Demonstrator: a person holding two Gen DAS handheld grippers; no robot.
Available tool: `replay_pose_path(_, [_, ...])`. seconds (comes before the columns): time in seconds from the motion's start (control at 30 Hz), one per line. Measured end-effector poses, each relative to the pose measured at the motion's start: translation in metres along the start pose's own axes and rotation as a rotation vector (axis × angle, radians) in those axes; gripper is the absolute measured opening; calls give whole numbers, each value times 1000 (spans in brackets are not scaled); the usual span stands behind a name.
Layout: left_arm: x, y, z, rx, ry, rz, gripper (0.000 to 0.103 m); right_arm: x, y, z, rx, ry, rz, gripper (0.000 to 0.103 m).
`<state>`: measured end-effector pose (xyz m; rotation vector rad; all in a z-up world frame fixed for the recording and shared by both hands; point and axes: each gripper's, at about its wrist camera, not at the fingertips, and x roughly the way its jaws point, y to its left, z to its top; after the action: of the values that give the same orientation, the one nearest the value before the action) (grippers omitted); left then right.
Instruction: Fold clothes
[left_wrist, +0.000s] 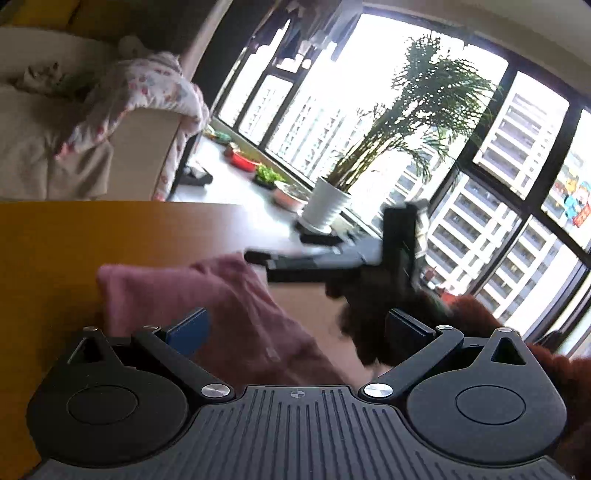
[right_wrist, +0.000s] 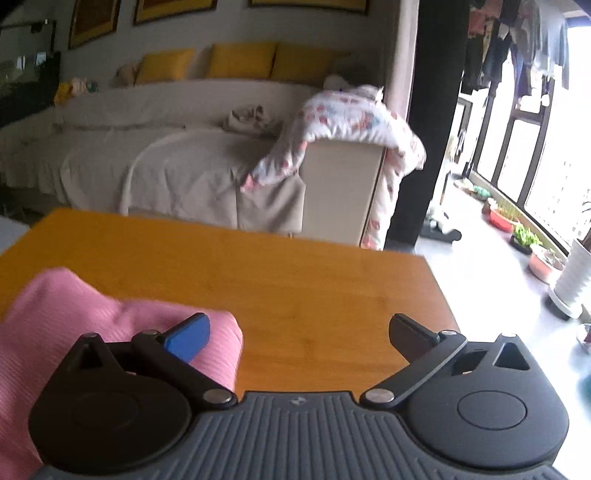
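the left gripper (left_wrist: 295, 328) has its jaws spread wide and grips nothing. a crumpled pink ribbed cloth (left_wrist: 221, 306) lies on the orange-brown wooden table (left_wrist: 92, 240) directly ahead of it, passing between and beneath its blue-padded fingers (left_wrist: 188, 332). beyond and to the right of this gripper, the right gripper (left_wrist: 258, 256) shows blurred, its tips close to the cloth's far edge, held by a person's arm in a rust-coloured fuzzy sleeve (left_wrist: 476, 310). in the right wrist view, the right gripper (right_wrist: 299, 334) is also wide apart and empty; the pink cloth (right_wrist: 74, 321) sits by its left finger, with bare table (right_wrist: 295, 280) ahead.
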<state>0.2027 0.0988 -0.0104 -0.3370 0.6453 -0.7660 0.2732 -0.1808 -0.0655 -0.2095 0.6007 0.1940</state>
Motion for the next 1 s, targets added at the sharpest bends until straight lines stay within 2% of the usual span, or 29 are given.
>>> replay_pose_path(0.1, [14,21,3,-65,18,39,103,14,-2,-11,-30,48,-30,103])
replay_pose_path(0.27, [39,56,7,-174,49,103,103,28,-27,-16,51,98,-26,103])
replay_pose_path(0.33, [40,62,8,-195,52,129,103,18,-31,-20,72,79,-19,103])
replay_pose_path(0.43, [20,49,7,-165,32,158,103,-16,-33,-26,105,22,25,103])
replay_pose_path(0.53, [-6,29,-5,-123,22,157,103,-57,-32,-35,147,-17,118,103])
replay_pose_path(0.63, [-29,0,-26,-55,35,138,103,-93,-18,-50,121,-26,238,103])
replay_pose_path(0.77, [-43,-39,-65,64,82,173,103,-137,8,-77,34,-26,357,103])
replay_pose_path(0.87, [-51,-66,-96,148,122,212,103,-149,27,-96,-31,31,369,103])
replay_pose_path(0.93, [-50,-74,-114,181,157,257,103,-149,41,-110,-104,89,324,103])
replay_pose_path(1.0, [-46,-77,-128,195,190,308,103,-153,50,-120,-126,66,274,103])
